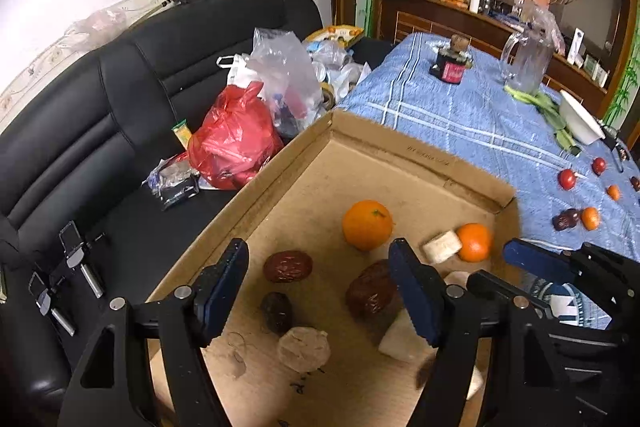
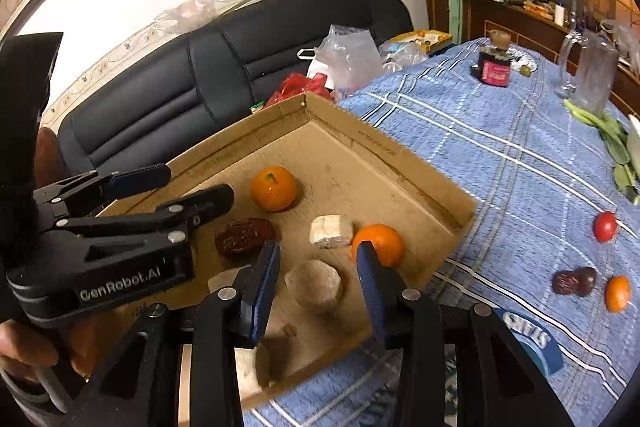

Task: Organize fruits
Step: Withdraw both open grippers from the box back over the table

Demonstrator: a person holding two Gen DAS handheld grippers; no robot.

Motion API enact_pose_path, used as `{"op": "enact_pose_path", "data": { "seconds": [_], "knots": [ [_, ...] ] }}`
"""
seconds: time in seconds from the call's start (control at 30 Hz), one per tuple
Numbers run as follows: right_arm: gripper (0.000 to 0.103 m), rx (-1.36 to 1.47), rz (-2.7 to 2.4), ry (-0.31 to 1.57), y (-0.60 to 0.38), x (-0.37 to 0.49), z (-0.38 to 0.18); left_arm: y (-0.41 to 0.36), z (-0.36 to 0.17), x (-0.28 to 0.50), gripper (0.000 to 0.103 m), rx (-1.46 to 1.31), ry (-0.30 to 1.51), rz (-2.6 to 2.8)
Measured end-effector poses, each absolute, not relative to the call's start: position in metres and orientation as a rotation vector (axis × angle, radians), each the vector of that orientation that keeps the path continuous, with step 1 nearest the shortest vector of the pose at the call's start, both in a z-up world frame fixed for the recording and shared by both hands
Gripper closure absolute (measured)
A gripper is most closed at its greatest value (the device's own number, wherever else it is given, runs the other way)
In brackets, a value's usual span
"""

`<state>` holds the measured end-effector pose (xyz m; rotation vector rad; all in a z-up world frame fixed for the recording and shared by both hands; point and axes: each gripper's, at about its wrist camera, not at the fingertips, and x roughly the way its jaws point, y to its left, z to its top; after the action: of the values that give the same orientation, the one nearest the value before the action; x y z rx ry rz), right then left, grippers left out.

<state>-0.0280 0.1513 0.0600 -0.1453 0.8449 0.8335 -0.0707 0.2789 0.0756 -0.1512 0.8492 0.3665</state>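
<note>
Both grippers hang over the cardboard tray (image 1: 420, 163), and both are empty. The left gripper (image 1: 316, 287) has its fingers spread wide above the dried dates (image 1: 288, 266), while the right gripper (image 2: 316, 287) holds its fingers at a narrower gap, nothing between them, over a pale round cake (image 2: 314, 286).

In the tray already: a large orange (image 1: 367, 225) toward the far corner, a second orange (image 2: 378, 245) at the right wall, pale blocks and dates scattered between.

What is left to gather, I judge, lies out on the blue checked table (image 2: 500, 163). From the right wrist view, a wrinkled date (image 2: 574, 281) and a small orange (image 2: 617, 293) sit touching or nearly so at about 3 o'clock from the fingers, well apart from them, with a red fruit (image 2: 605, 226) farther out near 2 o'clock. The date's long axis runs roughly across the view.

The right gripper is plainly the nearer one; the left sits on the sofa side of the tray. In the way stands the tray's right wall, so the fingers would likely need to lift over it. A glass jug (image 2: 588, 75) and green leaves (image 2: 616, 143) stand farther back, clear of that line.
</note>
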Motion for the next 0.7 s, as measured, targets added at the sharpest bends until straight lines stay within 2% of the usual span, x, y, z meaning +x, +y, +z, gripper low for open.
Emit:
{"op": "enact_pose_path", "data": {
  "seconds": [0.2, 0.7],
  "knots": [
    [0.050, -0.122, 0.789, 0.815, 0.119, -0.037, 0.069, 0.252, 0.089, -0.076, 0.024, -0.124, 0.800, 0.336],
    [0.048, -0.012, 0.612, 0.821, 0.010, -0.036, 0.065, 0.156, 0.085, -0.061, 0.023, -0.082, 0.815, 0.155]
  ]
}}
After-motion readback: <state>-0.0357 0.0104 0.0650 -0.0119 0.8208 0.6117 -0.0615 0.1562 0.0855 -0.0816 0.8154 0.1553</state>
